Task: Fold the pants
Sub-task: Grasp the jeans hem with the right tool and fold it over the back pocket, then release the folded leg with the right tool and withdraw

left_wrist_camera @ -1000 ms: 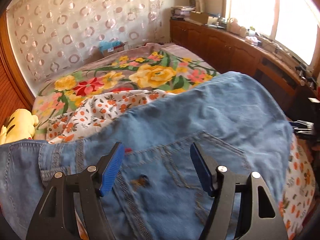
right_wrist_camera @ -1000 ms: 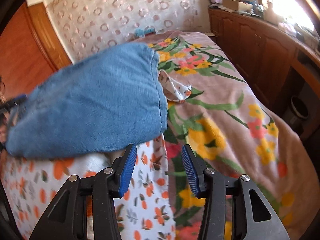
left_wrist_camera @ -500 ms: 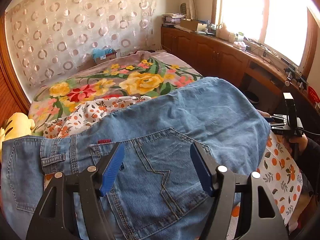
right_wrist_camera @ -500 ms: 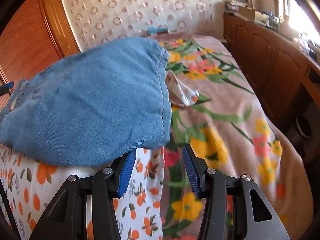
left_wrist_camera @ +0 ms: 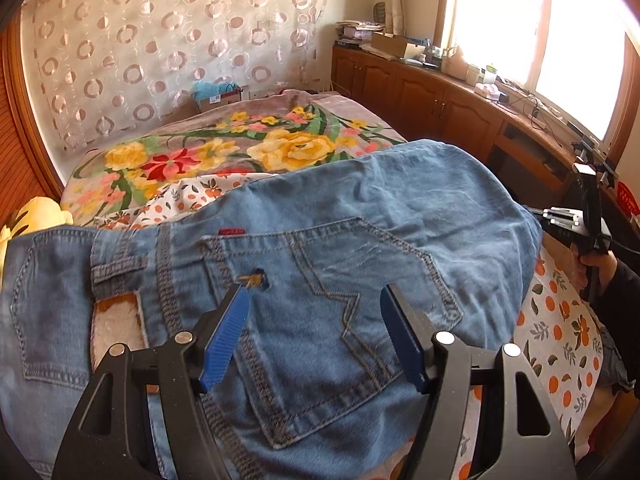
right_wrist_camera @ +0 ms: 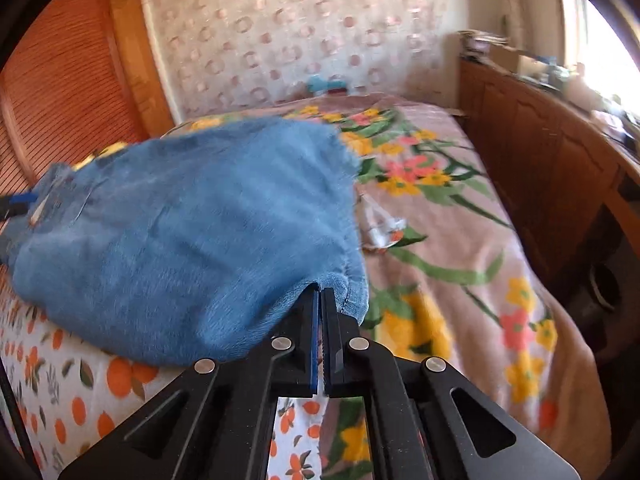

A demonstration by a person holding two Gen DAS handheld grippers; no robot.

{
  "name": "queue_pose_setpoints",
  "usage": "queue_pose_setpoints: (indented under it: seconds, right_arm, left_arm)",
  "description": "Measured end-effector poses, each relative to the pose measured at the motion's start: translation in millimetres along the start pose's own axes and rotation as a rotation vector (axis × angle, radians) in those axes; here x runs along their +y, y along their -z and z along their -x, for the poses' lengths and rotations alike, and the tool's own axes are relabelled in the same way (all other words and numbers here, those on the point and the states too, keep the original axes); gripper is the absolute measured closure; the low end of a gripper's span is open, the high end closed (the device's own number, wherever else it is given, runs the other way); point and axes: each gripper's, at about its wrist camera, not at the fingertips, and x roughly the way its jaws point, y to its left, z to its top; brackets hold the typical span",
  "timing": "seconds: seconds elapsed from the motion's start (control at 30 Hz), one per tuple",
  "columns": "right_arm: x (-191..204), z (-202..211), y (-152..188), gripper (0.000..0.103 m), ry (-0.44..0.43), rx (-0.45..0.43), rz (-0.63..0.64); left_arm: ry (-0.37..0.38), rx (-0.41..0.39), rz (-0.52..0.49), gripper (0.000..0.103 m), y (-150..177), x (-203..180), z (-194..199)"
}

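Right claw (right_wrist_camera: 321, 292), pressed together on the corner of the faded blue denim pants (right_wrist_camera: 192, 232) lying on the flowered bed (right_wrist_camera: 460, 240), looks to be starting a fold, while the left claw (left_wrist_camera: 314, 316) hovers spread above their back pocket (left_wrist_camera: 332, 312); next, carry that corner across.

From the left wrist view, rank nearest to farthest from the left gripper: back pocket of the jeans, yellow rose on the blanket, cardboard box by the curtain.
1. Back pocket: on the jeans, right at the left gripper.
2. Yellow rose: mid-bed on the floral blanket, beyond the jeans.
3. Cardboard box: at the far end of the bed, against the curtain.
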Motion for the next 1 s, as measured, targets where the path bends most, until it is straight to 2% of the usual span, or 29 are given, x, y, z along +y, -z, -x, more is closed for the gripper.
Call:
queue_pose_setpoints:
  seconds: [0.1,0.3,0.37,0.53,0.63,0.77,0.93,1.0]
  right_arm:
    - [2.6,13.5,-13.9,0.102,0.001,-0.046,-0.034]
    - [32.4,45.6,-40.6,0.102,0.011,-0.107,0.009]
    - [46.2,54.1,-48.6,0.102,0.018,-0.126,0.027]
    - [101.8,64.5,-77.9,0.102,-0.035,-0.176,0.109]
    - [147.4,64.2,-98.8,0.102,-0.099,-0.212,0.157]
    - [224.8,56.4,-116.8,0.102,-0.229,-0.238,0.217]
    - [318.5,42.8,-101.8,0.102,-0.422,-0.184,0.289]
    - [340.8,34.7,-88.0,0.102,-0.459,-0.14,0.317]
  left_arm:
    - [0.002,-0.022,0.016,0.034,5.4,7.7,12.0]
    - [-0.012,-0.068,0.064,0.034,19.6,34.3,41.8]
    - [-0.02,-0.077,0.072,0.034,25.1,40.6,49.2]
    - [-0.058,-0.11,0.116,0.034,41.4,67.0,74.6]
    - [-0.084,-0.123,0.155,0.034,54.5,86.1,89.6]
    - [-0.116,-0.127,0.192,0.034,70.6,105.7,104.5]
    - [-0.138,-0.129,0.224,0.034,86.9,120.1,115.0]
    - [-0.136,-0.128,0.228,0.034,91.6,123.9,117.2]
